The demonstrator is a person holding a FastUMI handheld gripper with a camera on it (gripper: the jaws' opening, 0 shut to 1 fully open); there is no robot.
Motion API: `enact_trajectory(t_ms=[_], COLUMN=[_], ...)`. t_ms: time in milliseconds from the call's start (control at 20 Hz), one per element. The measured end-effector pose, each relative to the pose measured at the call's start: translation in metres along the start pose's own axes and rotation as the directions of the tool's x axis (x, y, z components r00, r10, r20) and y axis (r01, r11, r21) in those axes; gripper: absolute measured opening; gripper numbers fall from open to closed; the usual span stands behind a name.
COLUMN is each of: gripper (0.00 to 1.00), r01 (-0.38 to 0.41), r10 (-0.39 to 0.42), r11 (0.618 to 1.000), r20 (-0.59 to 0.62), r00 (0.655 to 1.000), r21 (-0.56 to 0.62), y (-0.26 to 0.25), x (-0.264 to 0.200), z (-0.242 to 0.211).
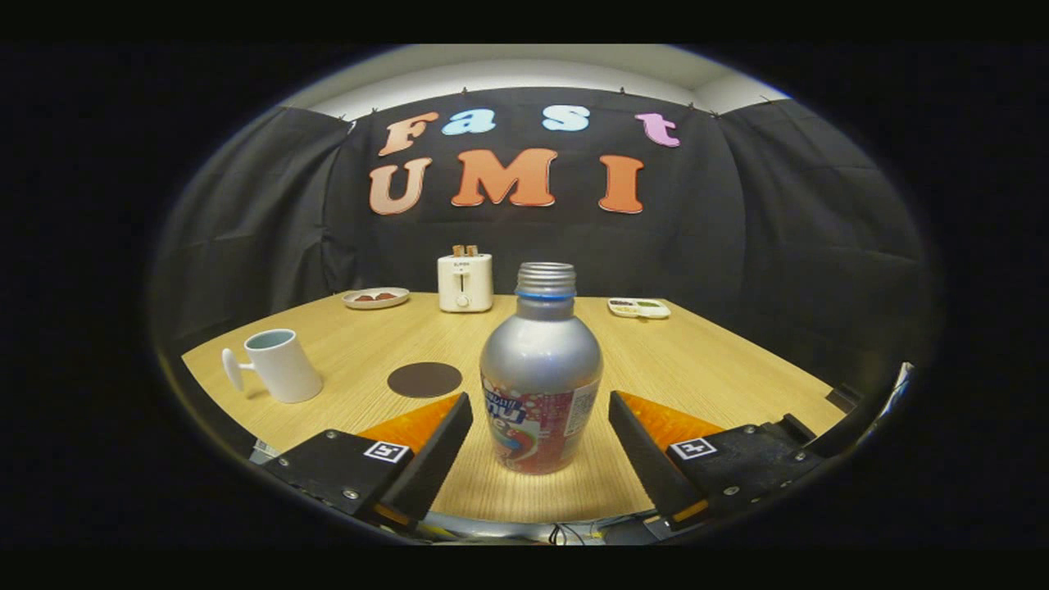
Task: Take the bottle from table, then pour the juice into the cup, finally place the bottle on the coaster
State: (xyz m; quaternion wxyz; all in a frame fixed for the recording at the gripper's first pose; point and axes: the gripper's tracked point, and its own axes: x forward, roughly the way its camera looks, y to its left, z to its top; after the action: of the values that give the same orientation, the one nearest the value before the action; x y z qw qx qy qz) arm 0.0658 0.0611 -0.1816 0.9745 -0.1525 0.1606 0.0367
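Observation:
A silver bottle (541,377) with a printed label and an uncapped threaded neck stands upright on the wooden table (697,369), between my two fingers. My gripper (541,406) is open, with a gap on each side of the bottle, so neither finger touches it. A white cup (279,365) with its handle to the left stands beyond the left finger, further left. A round dark coaster (424,379) lies flat between the cup and the bottle, just ahead of the left finger.
At the table's far edge stand a white toaster (465,281) with toast in it, a small plate (375,297) with food to its left, and a flat tray (638,307) to its right. Black cloth walls the booth.

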Motion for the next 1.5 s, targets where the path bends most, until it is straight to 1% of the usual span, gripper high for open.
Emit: enact_trajectory(t_ms=[250,350,400,450,500,600,850,1250,1350,1500], gripper=[1.00,0.97,0.87,0.82,0.80,0.79,0.78,0.78,0.78,0.78], r01=[0.003,-0.003,-0.004,-0.010,-0.008,-0.008,-0.016,-0.041,-0.038,-0.022], r10=[-0.003,0.003,0.004,0.010,0.008,0.008,0.018,0.055,0.057,0.052], r11=[1.000,1.000,1.000,1.000,1.000,1.000,0.999,0.985,0.975,0.950], r20=[-0.002,-0.010,-0.008,-0.012,-0.022,-0.019,0.036,0.077,0.081,0.086], r00=[1.000,1.000,1.000,1.000,1.000,1.000,0.999,0.995,0.995,0.995], r21=[-0.007,-0.013,-0.012,-0.007,-0.003,-0.010,-0.052,-0.169,-0.219,-0.312], y=[0.001,0.004,0.003,0.003,0.004,0.007,0.022,0.057,0.068,0.081], x=[0.003,0.007,0.007,0.011,0.012,0.009,-0.001,-0.008,-0.006,-0.003], z=[-0.003,-0.006,-0.004,-0.003,-0.004,0.003,0.037,0.082,0.091,0.098])
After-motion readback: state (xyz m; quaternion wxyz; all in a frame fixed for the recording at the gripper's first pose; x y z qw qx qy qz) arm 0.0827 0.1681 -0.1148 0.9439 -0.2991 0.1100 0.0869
